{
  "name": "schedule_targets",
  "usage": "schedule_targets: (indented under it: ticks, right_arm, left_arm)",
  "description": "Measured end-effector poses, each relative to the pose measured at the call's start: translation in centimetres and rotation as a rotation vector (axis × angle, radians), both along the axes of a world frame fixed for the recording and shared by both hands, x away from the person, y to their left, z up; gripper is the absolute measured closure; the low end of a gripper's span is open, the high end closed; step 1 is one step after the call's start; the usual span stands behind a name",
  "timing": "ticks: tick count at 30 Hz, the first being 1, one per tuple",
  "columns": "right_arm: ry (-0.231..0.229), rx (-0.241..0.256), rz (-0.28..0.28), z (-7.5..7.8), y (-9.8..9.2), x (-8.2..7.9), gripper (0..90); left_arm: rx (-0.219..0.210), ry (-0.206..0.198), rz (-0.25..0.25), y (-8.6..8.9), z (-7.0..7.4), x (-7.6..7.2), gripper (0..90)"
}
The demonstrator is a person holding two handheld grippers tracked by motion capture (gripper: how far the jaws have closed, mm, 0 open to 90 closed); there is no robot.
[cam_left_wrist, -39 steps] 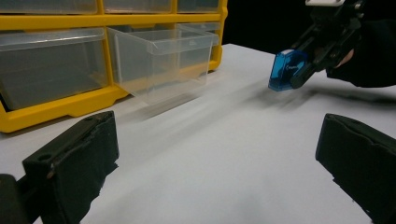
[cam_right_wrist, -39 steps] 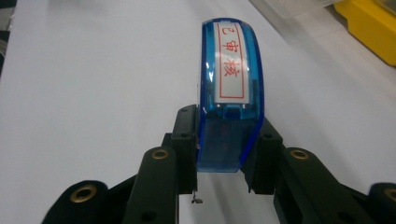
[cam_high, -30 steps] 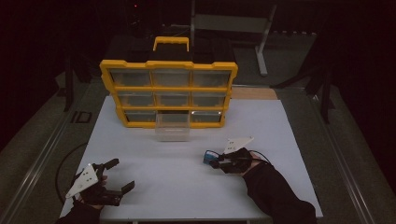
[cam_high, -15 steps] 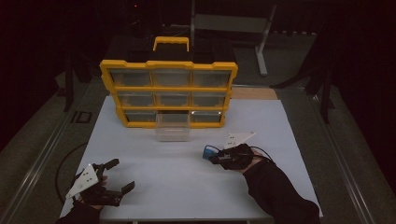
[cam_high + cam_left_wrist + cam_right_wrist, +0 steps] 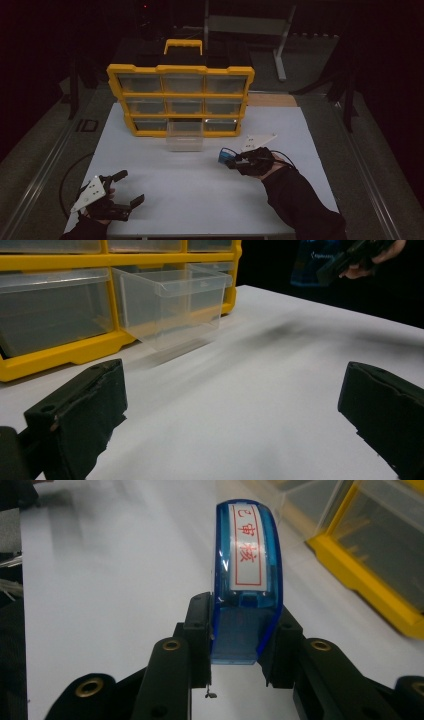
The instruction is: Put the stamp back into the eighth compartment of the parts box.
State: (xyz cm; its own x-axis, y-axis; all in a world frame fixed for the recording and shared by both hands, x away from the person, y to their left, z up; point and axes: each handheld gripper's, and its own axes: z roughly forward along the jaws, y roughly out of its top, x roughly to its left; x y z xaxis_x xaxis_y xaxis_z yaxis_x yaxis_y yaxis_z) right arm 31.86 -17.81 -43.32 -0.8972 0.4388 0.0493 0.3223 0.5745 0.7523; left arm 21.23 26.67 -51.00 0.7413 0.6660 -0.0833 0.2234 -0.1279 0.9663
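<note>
The right tongs (image 5: 242,645) pinched a small blue stamp (image 5: 245,585), its two jaws pressed against the stamp's flat sides. The stamp stood out past the jaw tips, and its white label with red characters faced the camera in the right gripper view. In the high view the right tongs (image 5: 235,161) held the stamp (image 5: 224,156) above the counter (image 5: 200,200), right of its middle and just in front of the drawer (image 5: 185,136). Whether the stamp touched the counter could not be told.

The drawer, clear plastic, sat pulled out from the bottom middle slot of the yellow cabinet (image 5: 181,95), which stood upright along the counter's far edge. In the left gripper view the drawer (image 5: 170,305) looked hollow, its front wall tilted slightly toward the counter.

The left tongs (image 5: 127,189) lay near the counter's front left corner, spread wide with nothing between the jaws. In the left gripper view the left tongs (image 5: 230,425) framed bare counter (image 5: 240,390), with the stamp (image 5: 312,262) far off at the top right.
</note>
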Motion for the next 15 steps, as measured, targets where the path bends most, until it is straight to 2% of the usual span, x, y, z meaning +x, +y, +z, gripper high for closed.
schedule_targets:
  ticks: [15]
  right_arm:
    - [-0.031, 0.01, -0.001, 2.7, 0.6, 0.9, 69.2]
  left_arm:
    - [0.0, 0.002, -0.003, 0.0, 0.0, 0.0, 0.1]
